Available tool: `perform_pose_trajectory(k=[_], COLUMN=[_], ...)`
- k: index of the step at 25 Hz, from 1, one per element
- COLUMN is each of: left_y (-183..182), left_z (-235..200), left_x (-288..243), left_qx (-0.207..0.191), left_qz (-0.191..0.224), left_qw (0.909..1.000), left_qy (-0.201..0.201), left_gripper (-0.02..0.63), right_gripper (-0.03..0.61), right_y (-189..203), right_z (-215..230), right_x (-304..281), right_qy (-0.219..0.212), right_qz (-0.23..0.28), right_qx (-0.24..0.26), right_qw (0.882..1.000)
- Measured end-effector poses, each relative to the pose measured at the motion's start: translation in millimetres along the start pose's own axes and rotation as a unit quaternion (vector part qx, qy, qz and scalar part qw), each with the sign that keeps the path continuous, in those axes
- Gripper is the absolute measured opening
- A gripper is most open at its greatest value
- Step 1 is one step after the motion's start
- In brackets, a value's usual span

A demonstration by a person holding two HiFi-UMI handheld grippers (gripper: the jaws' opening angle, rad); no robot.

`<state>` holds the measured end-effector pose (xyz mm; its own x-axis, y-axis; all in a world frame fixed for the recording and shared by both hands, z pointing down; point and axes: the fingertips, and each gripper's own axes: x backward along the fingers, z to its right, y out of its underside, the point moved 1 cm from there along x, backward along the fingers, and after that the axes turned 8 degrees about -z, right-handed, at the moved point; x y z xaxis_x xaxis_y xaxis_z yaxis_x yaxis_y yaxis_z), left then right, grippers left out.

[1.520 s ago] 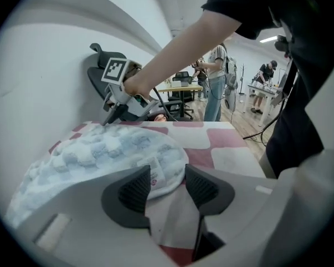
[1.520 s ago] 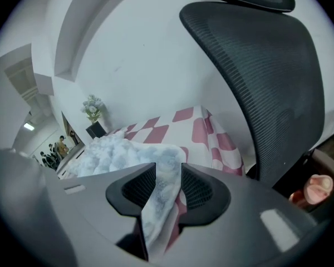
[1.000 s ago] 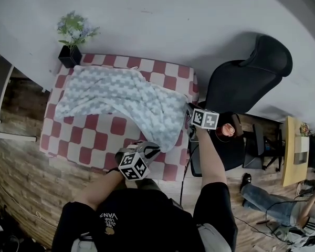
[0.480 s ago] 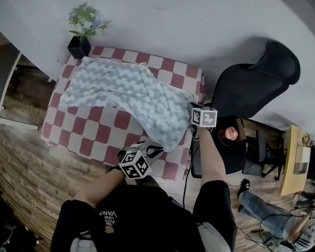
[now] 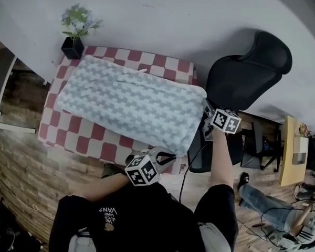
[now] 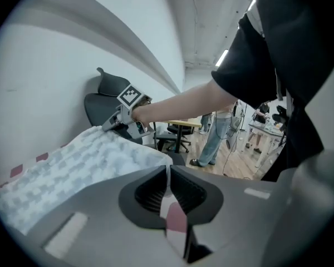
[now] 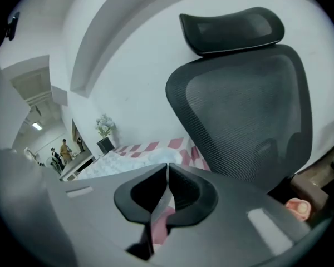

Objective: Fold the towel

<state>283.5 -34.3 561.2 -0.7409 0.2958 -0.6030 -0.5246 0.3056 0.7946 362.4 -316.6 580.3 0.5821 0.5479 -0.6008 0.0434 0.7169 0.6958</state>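
A grey-and-white patterned towel (image 5: pixel 131 101) lies spread wide over the red-and-white checked table (image 5: pixel 102 150). Its near edge runs taut between my two grippers, off the table's near right side. My left gripper (image 5: pixel 167 154) is shut on the towel's near corner; in the left gripper view the jaws (image 6: pixel 168 167) pinch a thin strip of cloth and the towel (image 6: pixel 83 160) stretches away to the right gripper (image 6: pixel 118 121). My right gripper (image 5: pixel 205 107) is shut on the far right corner, beside the chair. Its own view shows the jaws (image 7: pixel 167 164) closed on cloth, with the towel (image 7: pixel 128 160) beyond.
A black office chair (image 5: pixel 247 72) stands close on the right of the table. A potted plant (image 5: pixel 75 33) sits at the table's far left corner, against the white wall. A person (image 5: pixel 268 198) sits on the wooden floor at lower right, near a desk (image 5: pixel 294 151).
The towel was bunched and draped diagonally; it is now pulled out flat and taut. Both grippers rose and drew back from the table, the right one moving toward the chair.
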Motion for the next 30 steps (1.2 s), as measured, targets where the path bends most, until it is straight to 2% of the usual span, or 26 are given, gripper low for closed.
perform_pose_trajectory(k=[4, 8, 13, 23, 30], left_y=[-23.1, -29.1, -26.0, 13.4, 64.6], left_z=[16.2, 23.4, 8.5, -68.7, -127.1], left_x=[-11.6, -13.1, 3.4, 85.1, 163.3], left_qx=[-0.003, 0.002, 0.033, 0.100, 0.154], left_qz=[0.011, 0.014, 0.035, 0.077, 0.097], left_qw=[0.9996, 0.9992, 0.9986, 0.9899, 0.9757], left_qy=[0.026, 0.037, 0.022, -0.063, -0.122], left_gripper=[0.023, 0.023, 0.023, 0.020, 0.020], right_gripper=[0.017, 0.017, 0.017, 0.017, 0.017], right_y=[6.6, 16.5, 6.9, -39.2, -63.8], right_z=[22.1, 29.8, 16.3, -73.9, -168.0], right_x=[21.0, 27.7, 28.3, -13.6, -76.7], right_qy=[0.013, 0.018, 0.005, -0.061, -0.109], right_qz=[0.006, 0.003, 0.010, 0.055, 0.054], right_qx=[-0.023, -0.045, -0.049, -0.080, -0.072], right_qw=[1.000, 0.999, 0.999, 0.993, 0.990])
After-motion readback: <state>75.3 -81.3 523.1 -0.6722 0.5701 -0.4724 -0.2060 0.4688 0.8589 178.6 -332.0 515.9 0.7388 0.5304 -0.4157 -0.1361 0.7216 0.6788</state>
